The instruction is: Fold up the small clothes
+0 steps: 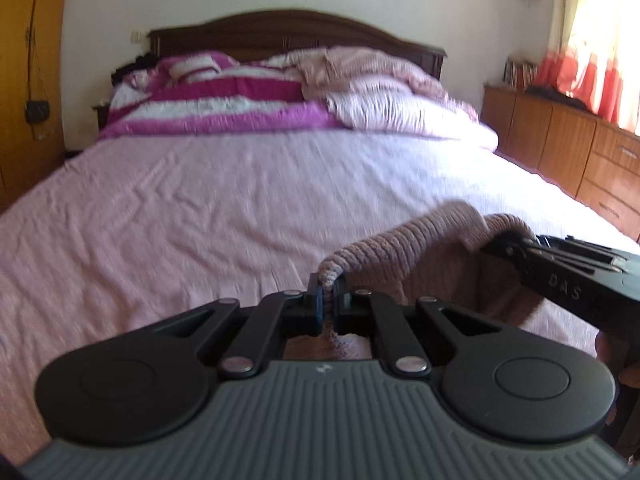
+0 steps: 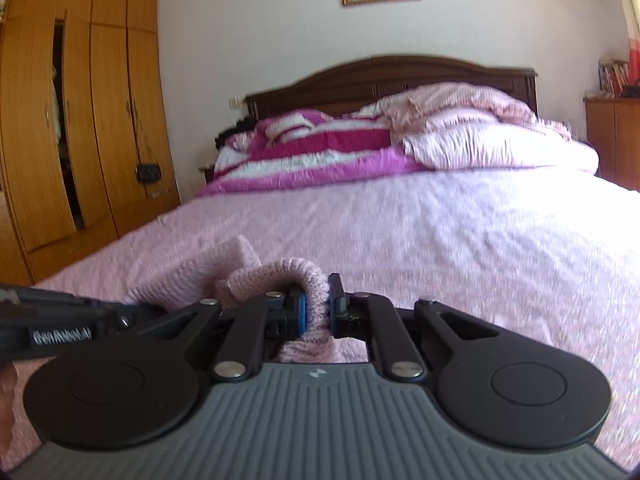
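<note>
Pink ribbed knit, a small garment (image 1: 404, 252), hangs between the two tools just above the bed (image 1: 200, 208), its top edge stretched from one to the other and the rest sagging towards the sheet. The left tool (image 1: 329, 285) is clamped tight on a bunched corner of that edge; the right tool (image 2: 316, 304) is closed on the opposite corner, a thick roll of knit squeezed between its blue pads. Relative to the garment, the left tool sits at its left end and the right tool at its right end, both at the near side, with the striped quilt (image 1: 224, 116) well beyond it at the headboard. To do this step well, I would keep both grips firm and level, hold the edge taut so the cloth hangs flat, then lay it on the bed smoothly without letting the loose part bunch underneath.
</note>
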Available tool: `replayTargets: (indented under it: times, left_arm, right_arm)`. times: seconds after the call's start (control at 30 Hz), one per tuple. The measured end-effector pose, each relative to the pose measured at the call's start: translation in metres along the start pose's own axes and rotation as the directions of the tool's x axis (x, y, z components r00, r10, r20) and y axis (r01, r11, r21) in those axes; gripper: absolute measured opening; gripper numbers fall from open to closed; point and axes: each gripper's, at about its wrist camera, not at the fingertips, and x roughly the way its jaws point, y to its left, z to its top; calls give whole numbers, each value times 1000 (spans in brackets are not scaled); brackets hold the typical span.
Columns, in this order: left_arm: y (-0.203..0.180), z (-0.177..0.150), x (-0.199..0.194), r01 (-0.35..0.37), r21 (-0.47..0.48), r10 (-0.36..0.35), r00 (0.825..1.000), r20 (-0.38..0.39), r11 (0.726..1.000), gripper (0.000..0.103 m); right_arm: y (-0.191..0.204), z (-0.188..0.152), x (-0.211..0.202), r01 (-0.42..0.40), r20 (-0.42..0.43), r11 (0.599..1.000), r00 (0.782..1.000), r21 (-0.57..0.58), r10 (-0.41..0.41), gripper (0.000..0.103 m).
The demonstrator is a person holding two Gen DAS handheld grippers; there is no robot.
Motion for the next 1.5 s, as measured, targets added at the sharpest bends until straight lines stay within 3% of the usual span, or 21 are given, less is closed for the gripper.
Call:
replayTargets:
  times: [0.1, 0.23, 0.47, 0.63, 0.77, 0.8, 0.83, 0.93, 1.23, 1.33, 1.5]
  left_arm:
    - [2, 18, 7, -21, 18, 20, 1000, 23, 1000, 6]
    - [6, 29, 41, -55, 48, 56, 998, -14, 997, 6]
    - [12, -4, 108, -91, 100, 105, 983, -148, 991, 7]
    - [26, -24, 130, -87, 43, 95, 971, -220, 995, 14]
    - [31, -27, 125, -79, 26, 83, 972, -220, 997, 24]
    - [31, -25, 121, -82, 24, 86, 972, -219, 996, 30]
    - [33, -24, 117, -88, 24, 91, 972, -215, 996, 38]
    - [36, -18, 99, -87, 21, 90, 978, -191, 996, 45]
    - [34, -20, 46, -118, 26, 121, 978, -173, 993, 45]
    - [29, -26, 29, -113, 21, 115, 979, -168, 993, 46]
    - [16, -39, 10, -99, 20, 101, 979, -177, 995, 48]
  right_arm:
    - [5, 15, 2, -1, 32, 1000, 1000, -24, 1, 11]
    - [7, 24, 24, 15, 11, 998, 1000, -59, -15, 11]
    - [-1, -2, 92, 54, -157, 994, 985, -90, -68, 11]
    - [-7, -31, 126, 75, -255, 993, 962, -95, -97, 13]
    - [-9, -41, 137, 89, -282, 992, 953, -90, -111, 38]
    - [-10, -41, 138, 86, -285, 993, 953, -75, -104, 41]
    - [-13, -40, 137, 88, -283, 995, 954, -57, -100, 45]
    - [-20, -35, 125, 82, -269, 997, 960, -5, -81, 47]
    - [-25, -23, 54, 62, -191, 998, 980, 14, -58, 61]
    - [-21, -28, 29, 47, -186, 999, 982, 7, -45, 63]
    - [-12, -44, -5, 40, -182, 999, 983, 5, -39, 73]
